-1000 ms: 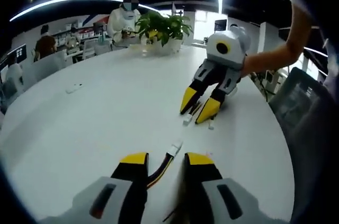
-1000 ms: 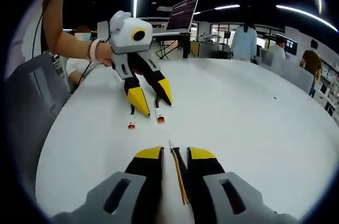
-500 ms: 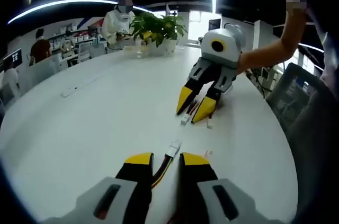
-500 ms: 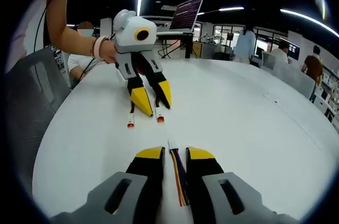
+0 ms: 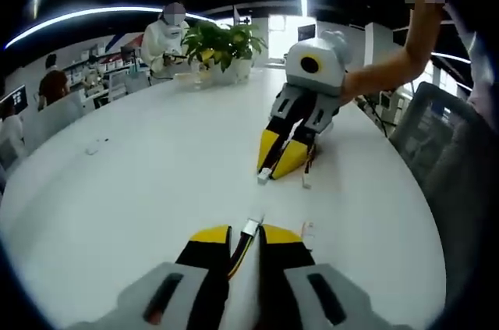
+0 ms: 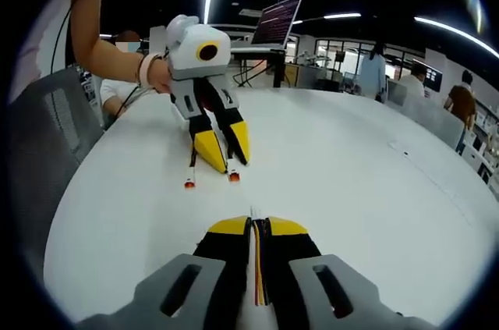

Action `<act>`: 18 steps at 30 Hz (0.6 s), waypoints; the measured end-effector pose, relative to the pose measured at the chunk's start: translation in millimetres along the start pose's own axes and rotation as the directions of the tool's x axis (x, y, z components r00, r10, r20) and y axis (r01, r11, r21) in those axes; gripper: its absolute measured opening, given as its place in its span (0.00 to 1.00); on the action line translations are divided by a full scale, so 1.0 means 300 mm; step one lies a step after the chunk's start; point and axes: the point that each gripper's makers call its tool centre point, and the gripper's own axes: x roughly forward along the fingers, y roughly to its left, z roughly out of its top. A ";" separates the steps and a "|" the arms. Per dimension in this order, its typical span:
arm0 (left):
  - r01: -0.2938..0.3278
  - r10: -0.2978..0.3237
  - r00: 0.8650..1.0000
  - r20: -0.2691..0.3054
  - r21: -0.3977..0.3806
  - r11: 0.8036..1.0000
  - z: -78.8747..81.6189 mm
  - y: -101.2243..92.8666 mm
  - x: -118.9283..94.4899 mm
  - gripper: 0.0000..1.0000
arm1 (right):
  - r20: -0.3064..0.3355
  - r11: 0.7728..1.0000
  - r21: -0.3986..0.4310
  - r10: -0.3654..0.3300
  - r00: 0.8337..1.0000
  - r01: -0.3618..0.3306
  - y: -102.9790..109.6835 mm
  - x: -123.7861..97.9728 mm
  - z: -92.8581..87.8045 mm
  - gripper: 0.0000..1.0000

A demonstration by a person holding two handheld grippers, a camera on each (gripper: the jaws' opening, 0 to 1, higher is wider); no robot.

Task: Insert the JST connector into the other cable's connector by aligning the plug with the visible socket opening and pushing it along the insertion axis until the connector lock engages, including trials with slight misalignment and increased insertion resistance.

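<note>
1. White JST connector (image 5: 250,227) on red, yellow and black wires pokes from the nearly shut left gripper (image 5: 243,238); it sits above the white round table (image 5: 140,166).
2. Right gripper (image 6: 258,227) pinches the other striped cable (image 6: 258,264), its small white plug (image 6: 251,213) at the tips.
3. Connectors remain well apart; alignment, insertion and locking all remain.

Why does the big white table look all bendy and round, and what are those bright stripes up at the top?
Left gripper view: the fisheye lens curves the table; ceiling lights smear into glowing arcs. Right gripper view: same bending, and the left gripper casts only a soft shadow.
</note>
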 end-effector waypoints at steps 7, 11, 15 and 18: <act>0.013 -0.013 1.000 0.013 0.018 1.000 -0.004 0.001 -0.001 0.03 | 0.004 1.000 0.007 0.005 1.000 -0.005 0.002 0.002 0.000 0.05; 0.024 -0.024 0.999 0.022 -0.006 1.000 -0.016 0.022 -0.006 0.02 | 0.005 1.000 0.008 0.008 1.000 -0.008 0.002 0.003 -0.001 0.05; 0.029 -0.030 0.999 0.032 0.011 1.000 -0.020 0.022 -0.008 0.02 | 0.014 1.000 0.016 0.014 1.000 -0.014 0.001 0.004 -0.002 0.04; 0.033 -0.034 0.998 0.044 0.020 0.999 -0.022 0.023 -0.008 0.02 | 0.027 0.999 0.025 0.019 0.999 -0.020 -0.002 0.006 -0.001 0.04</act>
